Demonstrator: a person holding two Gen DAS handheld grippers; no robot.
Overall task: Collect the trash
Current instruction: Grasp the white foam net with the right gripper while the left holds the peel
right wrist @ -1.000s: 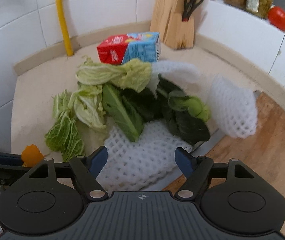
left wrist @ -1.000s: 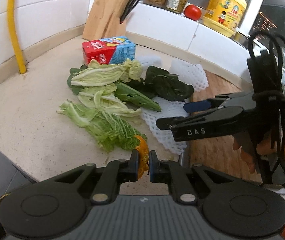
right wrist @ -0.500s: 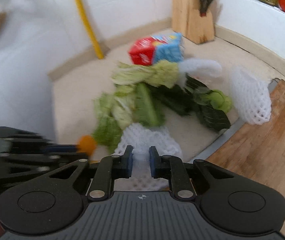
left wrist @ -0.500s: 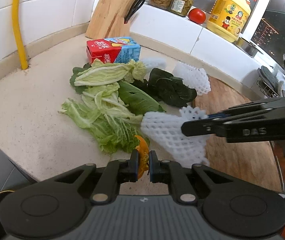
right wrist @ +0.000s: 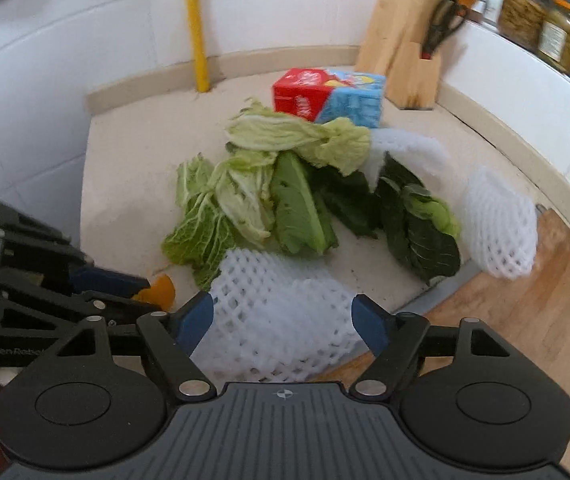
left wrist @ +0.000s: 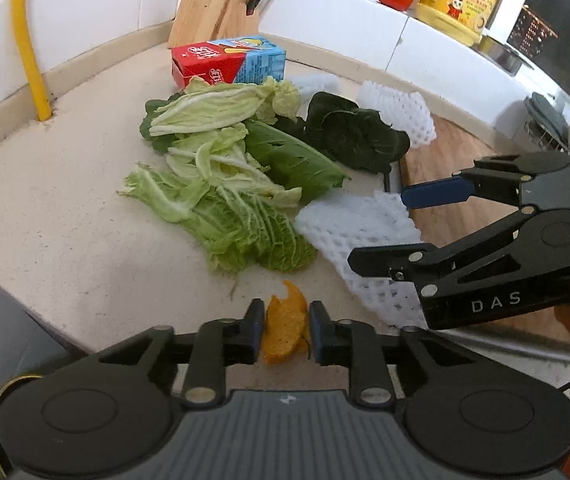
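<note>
While my left gripper (left wrist: pixel 286 332) hangs over the near edge of the counter (left wrist: pixel 65 216), its jaws are opening, and the orange peel (left wrist: pixel 285 330) sits between the pads, which no longer seem to press it, though the view there is tight. My right gripper (right wrist: pixel 283 320) is spreading its jaws wide, with the foam net (right wrist: pixel 277 320) lying loose between the fingers at 6 o'clock in its view, unpinched. From the left camera that net (left wrist: pixel 361 232) rests at 3 o'clock of the cabbage leaves (left wrist: pixel 221 200). Dark greens (left wrist: pixel 349 136) lie at 1 o'clock, the juice carton (left wrist: pixel 229 62) at 12, and a second net (left wrist: pixel 399 110) by the wooden board (left wrist: pixel 445 160).
</note>
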